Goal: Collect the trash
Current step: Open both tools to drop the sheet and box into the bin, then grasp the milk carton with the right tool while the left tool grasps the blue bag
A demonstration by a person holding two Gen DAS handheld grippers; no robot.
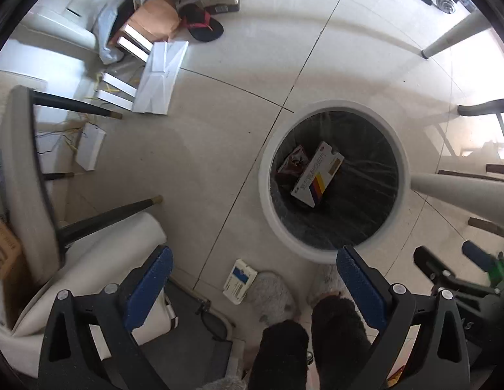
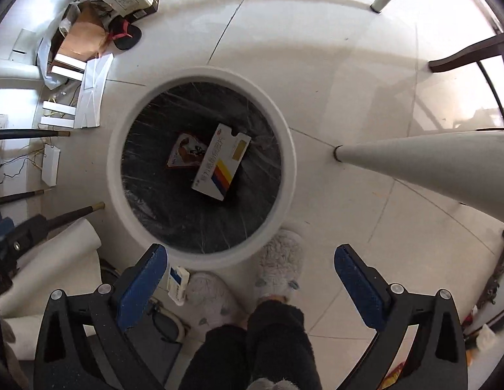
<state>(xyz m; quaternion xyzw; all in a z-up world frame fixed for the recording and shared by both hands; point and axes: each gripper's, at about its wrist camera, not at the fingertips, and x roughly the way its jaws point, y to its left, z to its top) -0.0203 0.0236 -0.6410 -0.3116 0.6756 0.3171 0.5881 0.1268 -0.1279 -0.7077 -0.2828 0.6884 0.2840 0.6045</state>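
Note:
A round white trash bin [image 1: 402, 165] [image 2: 117, 149] with a black liner stands on the tiled floor. Inside lie a white medicine box with coloured stripes [image 1: 318, 175] [image 2: 223, 162] and a dark red snack wrapper [image 1: 292, 161] [image 2: 186, 152]. A small white and blue box [image 1: 239, 280] [image 2: 177, 280] lies on the floor just outside the bin, beside a grey slipper. My left gripper [image 1: 255, 269] is open and empty, high above the floor, left of the bin. My right gripper [image 2: 250, 265] is open and empty above the bin's near rim.
The person's legs and grey slippers [image 2: 279, 265] stand by the bin. A white table leg [image 2: 424, 165] slants in at right. A chair with dark legs [image 1: 99, 217] stands at left. Flattened white cartons [image 1: 161, 78], a sandal [image 1: 203, 24] and boxes lie at the far left.

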